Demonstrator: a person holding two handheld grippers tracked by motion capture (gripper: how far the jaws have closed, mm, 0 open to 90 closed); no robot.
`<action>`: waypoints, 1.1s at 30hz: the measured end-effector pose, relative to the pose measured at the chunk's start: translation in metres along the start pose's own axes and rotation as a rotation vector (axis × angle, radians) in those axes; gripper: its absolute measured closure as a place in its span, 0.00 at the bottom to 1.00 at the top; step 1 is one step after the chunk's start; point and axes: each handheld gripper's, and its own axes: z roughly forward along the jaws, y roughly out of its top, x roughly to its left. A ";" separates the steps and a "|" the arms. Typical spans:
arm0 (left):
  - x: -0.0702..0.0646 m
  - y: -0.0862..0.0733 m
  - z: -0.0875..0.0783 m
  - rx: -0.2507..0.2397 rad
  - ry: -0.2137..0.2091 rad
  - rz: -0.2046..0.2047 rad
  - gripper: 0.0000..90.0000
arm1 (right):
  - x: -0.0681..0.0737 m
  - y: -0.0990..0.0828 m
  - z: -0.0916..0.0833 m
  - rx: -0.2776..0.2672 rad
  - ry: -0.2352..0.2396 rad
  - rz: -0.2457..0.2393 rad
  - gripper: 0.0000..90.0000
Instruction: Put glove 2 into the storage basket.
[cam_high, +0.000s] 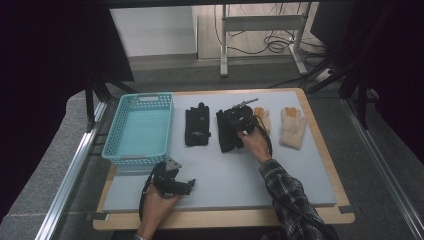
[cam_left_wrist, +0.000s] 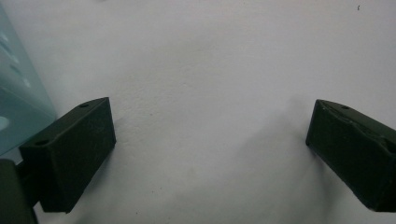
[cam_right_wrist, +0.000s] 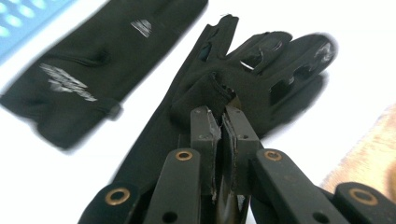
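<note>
Two black gloves lie side by side on the grey mat: one (cam_high: 197, 126) near the basket, the other (cam_high: 229, 131) to its right. My right gripper (cam_high: 239, 120) is over the right black glove (cam_right_wrist: 243, 79) and is shut, pinching a fold of its fabric between the pads (cam_right_wrist: 223, 128). The other black glove (cam_right_wrist: 93, 70) lies flat to the left in the right gripper view. My left gripper (cam_high: 186, 186) rests low near the mat's front edge, its jaws wide apart over bare mat (cam_left_wrist: 210, 116) with nothing between them.
A light blue plastic basket (cam_high: 140, 129) stands at the mat's left, and its corner (cam_left_wrist: 14, 102) shows beside my left jaw. Two tan gloves (cam_high: 292, 126) lie at the right, one partly behind my right hand. The wooden table edge (cam_high: 225, 217) runs along the front.
</note>
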 end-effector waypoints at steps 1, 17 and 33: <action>0.000 0.000 0.000 0.000 0.000 -0.001 0.02 | 0.002 0.001 -0.006 -0.008 0.004 -0.001 0.92; 0.000 0.000 0.000 -0.002 0.000 0.001 0.02 | 0.055 -0.046 -0.087 -0.078 0.111 -0.036 0.92; 0.000 0.000 0.000 -0.001 0.002 -0.002 0.02 | 0.037 -0.113 -0.085 -0.002 0.033 -0.096 0.85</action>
